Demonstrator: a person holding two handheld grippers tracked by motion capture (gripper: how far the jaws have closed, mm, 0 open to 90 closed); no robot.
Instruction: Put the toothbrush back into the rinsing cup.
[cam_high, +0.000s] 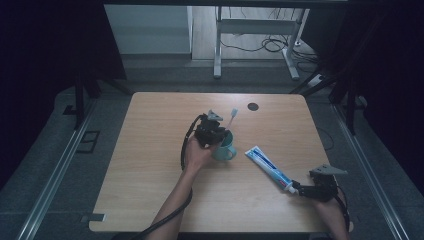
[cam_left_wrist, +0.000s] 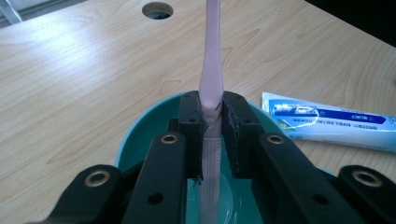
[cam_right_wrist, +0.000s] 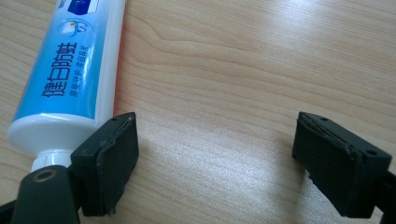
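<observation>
Spread widest, a pale wooden worktop (cam_high: 150, 165) with a round cable hole (cam_high: 253, 106) near its far edge. Next in size, a blue-and-white toothpaste tube (cam_high: 269, 169) lying flat and diagonal on the worktop's right half, cap end toward the person, well apart from a teal mug (cam_high: 226, 148) standing upright near the middle. Seen through the left gripper view, the mug's rim (cam_left_wrist: 140, 126) curving round beneath the black fingers, the tube (cam_left_wrist: 327, 122) lying off to the right. Over the mug, the left gripper (cam_high: 212, 131), held in a hand (cam_high: 196, 156) coming up from the near edge, fingers clenched on a pink toothbrush (cam_left_wrist: 211, 74), pads pressing its handle from both sides, lower end reaching down inside the mug, bristle head (cam_high: 233, 112) sticking up and away above the gripper. At the near right, the right gripper (cam_high: 296, 189), resting low by the tube's cap end, fingers released and spread wide, bare wood between them, one finger (cam_right_wrist: 112, 154) just beside the white cap (cam_right_wrist: 46, 158), whether touching it hard to tell.
</observation>
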